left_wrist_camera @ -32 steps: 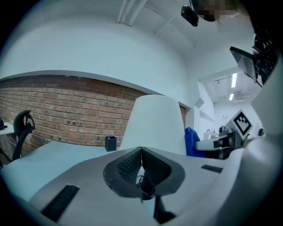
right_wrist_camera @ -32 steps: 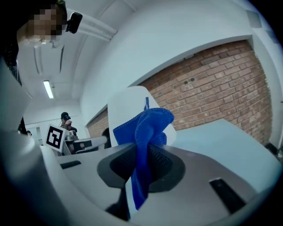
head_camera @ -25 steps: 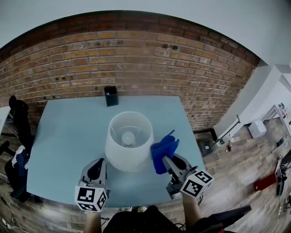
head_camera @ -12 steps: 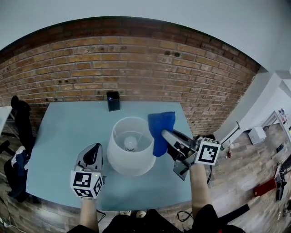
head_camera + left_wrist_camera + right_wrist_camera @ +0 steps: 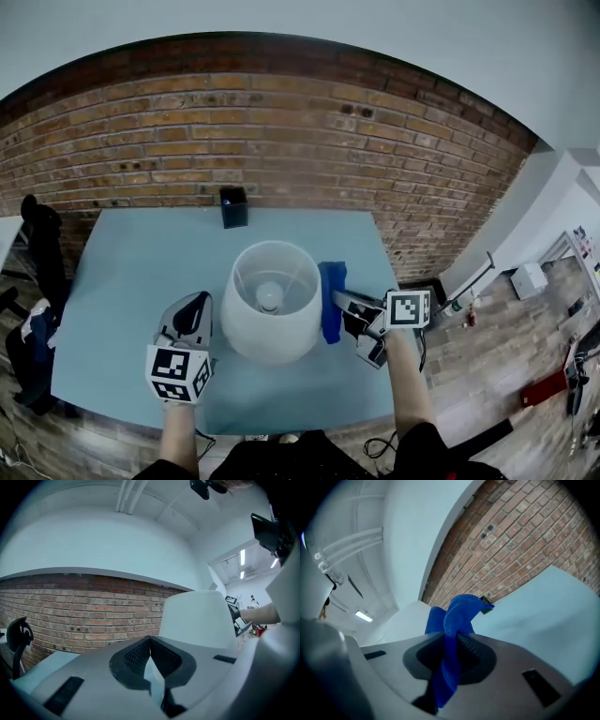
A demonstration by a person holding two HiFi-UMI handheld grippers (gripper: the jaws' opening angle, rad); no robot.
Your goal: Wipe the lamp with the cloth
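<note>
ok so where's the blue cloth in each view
Head view: cloth right of centre, at the lamp shade's right side, in the right hand-held gripper.
Left gripper view: not in it.
Right gripper view: centre, pinched between the jaws.
Shared landmark: the brick wall.

left claw [image 5: 197,302]: grey body, black-white marker cube [image 5: 176,373] | right claw [image 5: 339,300]: likewise
</note>
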